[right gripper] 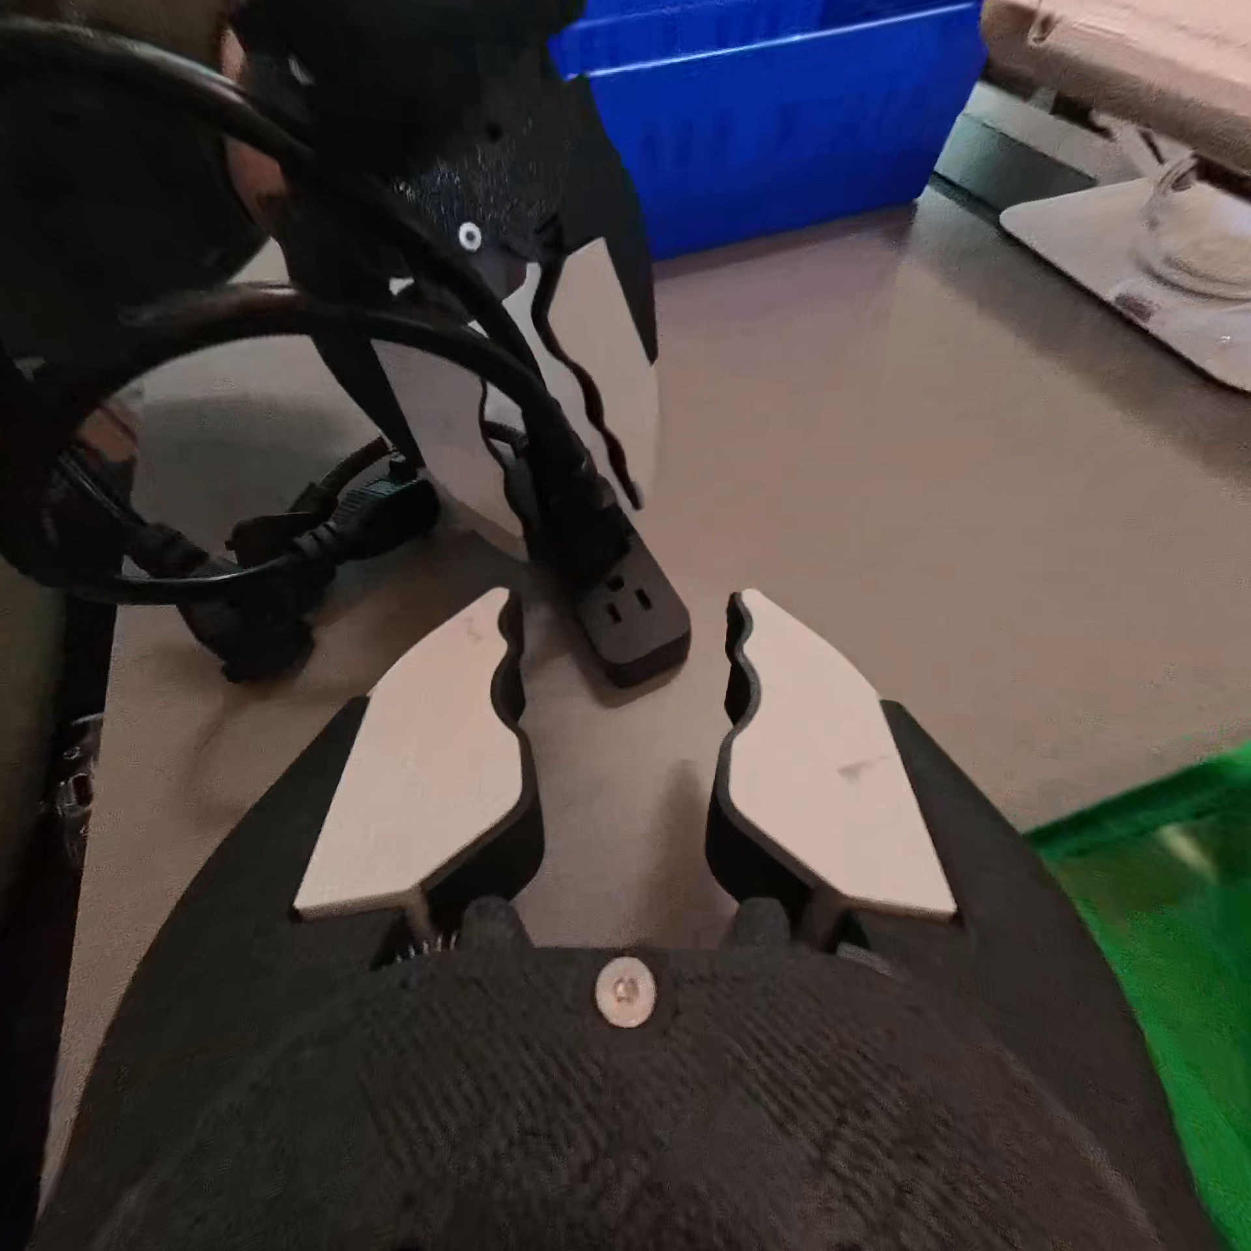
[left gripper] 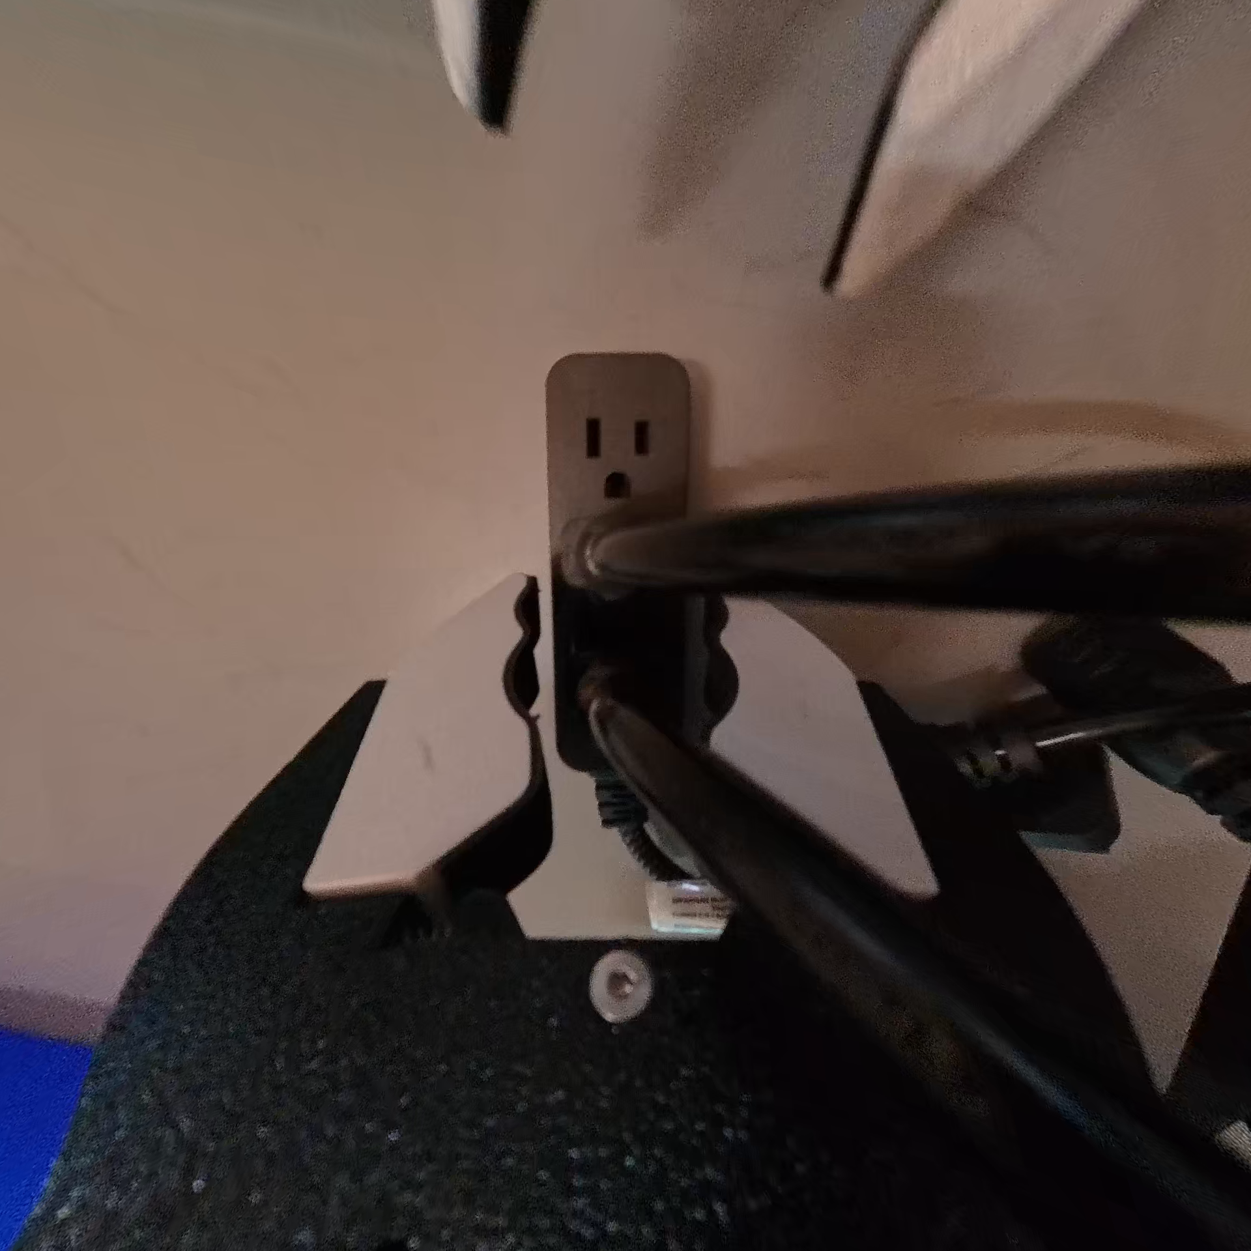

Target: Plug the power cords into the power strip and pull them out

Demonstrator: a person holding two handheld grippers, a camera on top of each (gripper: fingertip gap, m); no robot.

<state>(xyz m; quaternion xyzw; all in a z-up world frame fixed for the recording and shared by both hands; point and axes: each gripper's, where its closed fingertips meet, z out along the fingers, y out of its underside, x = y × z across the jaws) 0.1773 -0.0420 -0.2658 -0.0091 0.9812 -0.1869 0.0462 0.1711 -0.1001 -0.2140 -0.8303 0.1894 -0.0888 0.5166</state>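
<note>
A black power strip (left gripper: 617,433) lies on the table, seen end-on in the left wrist view, with one free outlet at its far end. Two black power cords are plugged into it: one (left gripper: 880,541) runs right, the other (left gripper: 778,846) runs to the lower right. My left gripper (left gripper: 626,599) straddles the strip at the plugs, with its pads close against both sides. My right gripper (right gripper: 623,599) is open and empty, just short of the strip's free end (right gripper: 643,623). Its blurred fingers (left gripper: 981,135) show at the top of the left wrist view.
A bundle of loose black cords (right gripper: 271,541) lies left of the strip. A blue bin (right gripper: 778,122) stands behind it and a green bin (right gripper: 1164,948) at the right front. A white tray with a glass item (right gripper: 1151,271) sits at the far right on the table (right gripper: 880,474). The gap from one gripper's tips to the other's is roughly 8 centimeters.
</note>
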